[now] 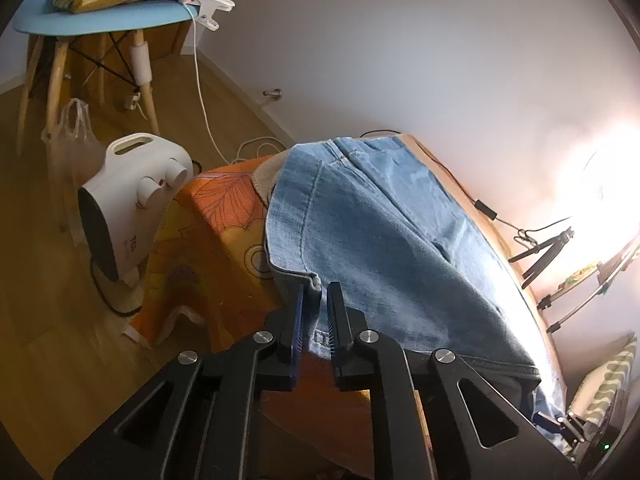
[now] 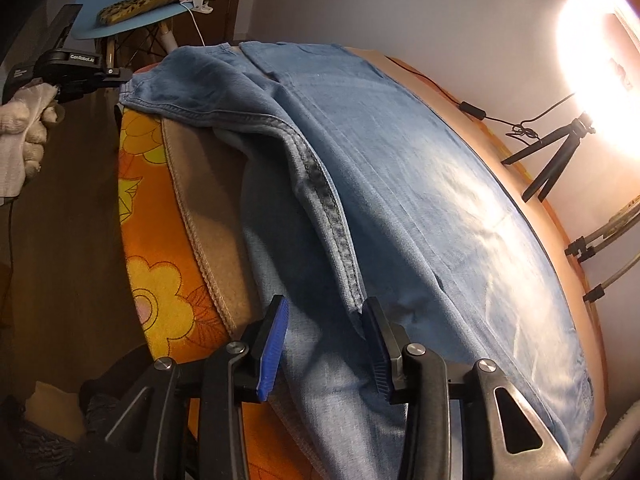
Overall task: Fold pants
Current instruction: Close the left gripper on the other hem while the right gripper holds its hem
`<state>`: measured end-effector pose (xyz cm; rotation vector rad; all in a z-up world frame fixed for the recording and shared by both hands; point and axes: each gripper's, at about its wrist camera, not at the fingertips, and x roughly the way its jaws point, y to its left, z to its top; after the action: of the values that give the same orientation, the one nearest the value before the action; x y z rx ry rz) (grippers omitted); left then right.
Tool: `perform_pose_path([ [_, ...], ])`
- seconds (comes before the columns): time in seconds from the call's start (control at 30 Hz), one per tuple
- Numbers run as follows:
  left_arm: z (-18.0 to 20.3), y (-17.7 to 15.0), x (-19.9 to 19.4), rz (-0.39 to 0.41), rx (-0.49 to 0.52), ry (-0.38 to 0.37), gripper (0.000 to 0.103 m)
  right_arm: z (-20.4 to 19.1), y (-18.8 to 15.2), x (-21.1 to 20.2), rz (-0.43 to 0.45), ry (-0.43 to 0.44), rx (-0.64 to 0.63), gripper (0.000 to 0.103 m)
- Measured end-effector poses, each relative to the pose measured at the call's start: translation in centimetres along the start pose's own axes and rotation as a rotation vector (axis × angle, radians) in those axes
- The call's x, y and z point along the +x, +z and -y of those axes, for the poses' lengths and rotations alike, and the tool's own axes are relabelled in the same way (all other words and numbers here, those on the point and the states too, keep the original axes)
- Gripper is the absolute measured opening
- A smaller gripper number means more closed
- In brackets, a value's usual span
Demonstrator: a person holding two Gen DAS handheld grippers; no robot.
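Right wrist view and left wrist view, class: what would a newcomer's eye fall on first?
The light blue jeans spread across the bed, over an orange flowered cover. The left gripper pinches their hem at the bed's edge, while the right gripper straddles a dark seam. A glaring lamp burns by the wall at right.

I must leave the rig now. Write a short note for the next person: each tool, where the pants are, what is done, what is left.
Left tool: shut on the hem edge of the jeans, at the corner over the orange flowered cover.
Right tool: partly open, denim between its pads; a firm grip cannot be confirmed.
Jeans: spread along the bed, one side turned over so the dark seam lies on top.
Done: both edges reached, left one pinched.
Left: probably close the right tool, then lift both ends and fold the jeans.
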<state>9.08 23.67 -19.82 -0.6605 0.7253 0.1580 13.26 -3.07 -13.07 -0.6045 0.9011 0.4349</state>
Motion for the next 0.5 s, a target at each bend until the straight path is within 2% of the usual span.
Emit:
perform_pose_path([
  [0.03, 0.09, -0.17, 0.00, 0.000, 0.011, 0.014, 0.019, 0.01, -0.03, -0.01, -0.001, 0.000, 0.001, 0.039],
  [0.1, 0.16, -0.53, 0.11, 0.000, 0.032, 0.043, 0.026, 0.05, -0.10, -0.05, -0.002, -0.001, 0.003, 0.039],
  [0.33, -0.63, -0.85, 0.80, -0.004, 0.026, 0.071, 0.026, -0.31, 0.05, -0.23, -0.009, -0.013, 0.003, 0.039],
  [0.37, -0.54, -0.80, 0.81, -0.002, 0.028, 0.075, 0.025, -0.36, 0.09, -0.22, -0.009, -0.016, 0.002, 0.039],
  [0.4, -0.34, -0.76, 0.86, -0.001, 0.031, 0.074, 0.016, -0.45, 0.12, -0.20, -0.010, -0.019, -0.002, 0.039],
  [0.47, 0.08, -0.76, 0.78, 0.006, 0.045, 0.101, 0.012, -0.50, 0.13, -0.11, -0.014, -0.021, -0.005, 0.039],
  [0.5, 0.11, -0.68, 0.59, 0.015, 0.046, 0.081, 0.005, -0.42, 0.10, -0.09, -0.017, -0.020, -0.003, 0.039],
])
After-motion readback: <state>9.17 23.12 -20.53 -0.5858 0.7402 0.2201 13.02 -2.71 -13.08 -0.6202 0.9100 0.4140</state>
